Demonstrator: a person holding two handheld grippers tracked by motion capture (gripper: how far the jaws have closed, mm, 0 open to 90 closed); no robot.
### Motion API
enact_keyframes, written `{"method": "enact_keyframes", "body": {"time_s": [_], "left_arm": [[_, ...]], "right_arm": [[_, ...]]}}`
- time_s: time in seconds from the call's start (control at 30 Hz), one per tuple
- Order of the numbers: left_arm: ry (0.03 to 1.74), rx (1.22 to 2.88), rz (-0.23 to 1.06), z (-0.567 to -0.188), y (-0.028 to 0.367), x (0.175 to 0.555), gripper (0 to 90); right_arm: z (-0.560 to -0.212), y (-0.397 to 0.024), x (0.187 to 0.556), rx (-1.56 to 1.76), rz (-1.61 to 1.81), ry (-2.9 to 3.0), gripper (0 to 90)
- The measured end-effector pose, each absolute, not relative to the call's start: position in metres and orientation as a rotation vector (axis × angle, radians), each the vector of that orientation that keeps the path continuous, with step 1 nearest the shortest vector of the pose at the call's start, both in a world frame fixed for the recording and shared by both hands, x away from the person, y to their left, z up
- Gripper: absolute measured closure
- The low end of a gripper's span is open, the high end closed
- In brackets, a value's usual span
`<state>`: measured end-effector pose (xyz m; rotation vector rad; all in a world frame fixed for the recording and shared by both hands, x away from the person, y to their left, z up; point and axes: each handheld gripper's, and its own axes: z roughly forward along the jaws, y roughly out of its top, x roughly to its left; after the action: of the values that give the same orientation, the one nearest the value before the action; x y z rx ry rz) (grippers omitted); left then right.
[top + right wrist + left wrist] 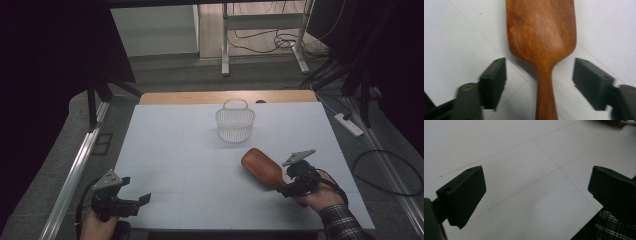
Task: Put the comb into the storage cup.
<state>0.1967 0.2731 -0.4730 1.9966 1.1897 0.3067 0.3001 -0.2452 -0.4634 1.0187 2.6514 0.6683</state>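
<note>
At the near left corner of the white table (200,150), the left gripper (144,200) rests low in a person's hand, pointing right along the near edge. Its two black jaws stand apart with nothing between them; in the left gripper view they frame bare white tabletop crossed by thin pencil-like lines, and a plaid sleeve (610,227) shows at the lower right.

Toward the far edge, about midway across, a small white mesh basket (235,122) with an arched handle stands upright, well apart from both grippers. Behind the white surface a strip of bare wood runs along the table's far edge.

Right of centre and nearer the near edge lies a reddish-brown wooden paddle (262,167), flat on the table, its broad blade pointing toward the far left and its handle toward the near right corner.

At the handle end is the right gripper (283,191), held in a hand with a plaid sleeve. Its jaws are spread wide, one on each side of the paddle's handle, clear of the wood and not pressing on it.
</note>
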Motion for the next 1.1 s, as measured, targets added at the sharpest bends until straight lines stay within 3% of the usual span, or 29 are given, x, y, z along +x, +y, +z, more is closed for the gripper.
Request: {"method": "enact_keyframes", "body": {"time_s": [0.07, 0.4, 1.1], "left_arm": [[1.19, 1.996, 0.309, -0.473, 0.273, 0.197, 2.3], [1.189, 1.998, 0.308, -0.473, 0.273, 0.197, 2.3], [1.187, 2.001, 0.306, -0.473, 0.273, 0.197, 2.3]], "right_arm": [[-0.465, -0.246, 0.301, 1.04, 0.648, 2.648, 16.6], [-0.466, -0.254, 0.304, 1.041, 0.662, 2.633, 0.5], [-0.482, -0.257, 0.311, 1.085, 0.673, 2.656, 0.0]]}}
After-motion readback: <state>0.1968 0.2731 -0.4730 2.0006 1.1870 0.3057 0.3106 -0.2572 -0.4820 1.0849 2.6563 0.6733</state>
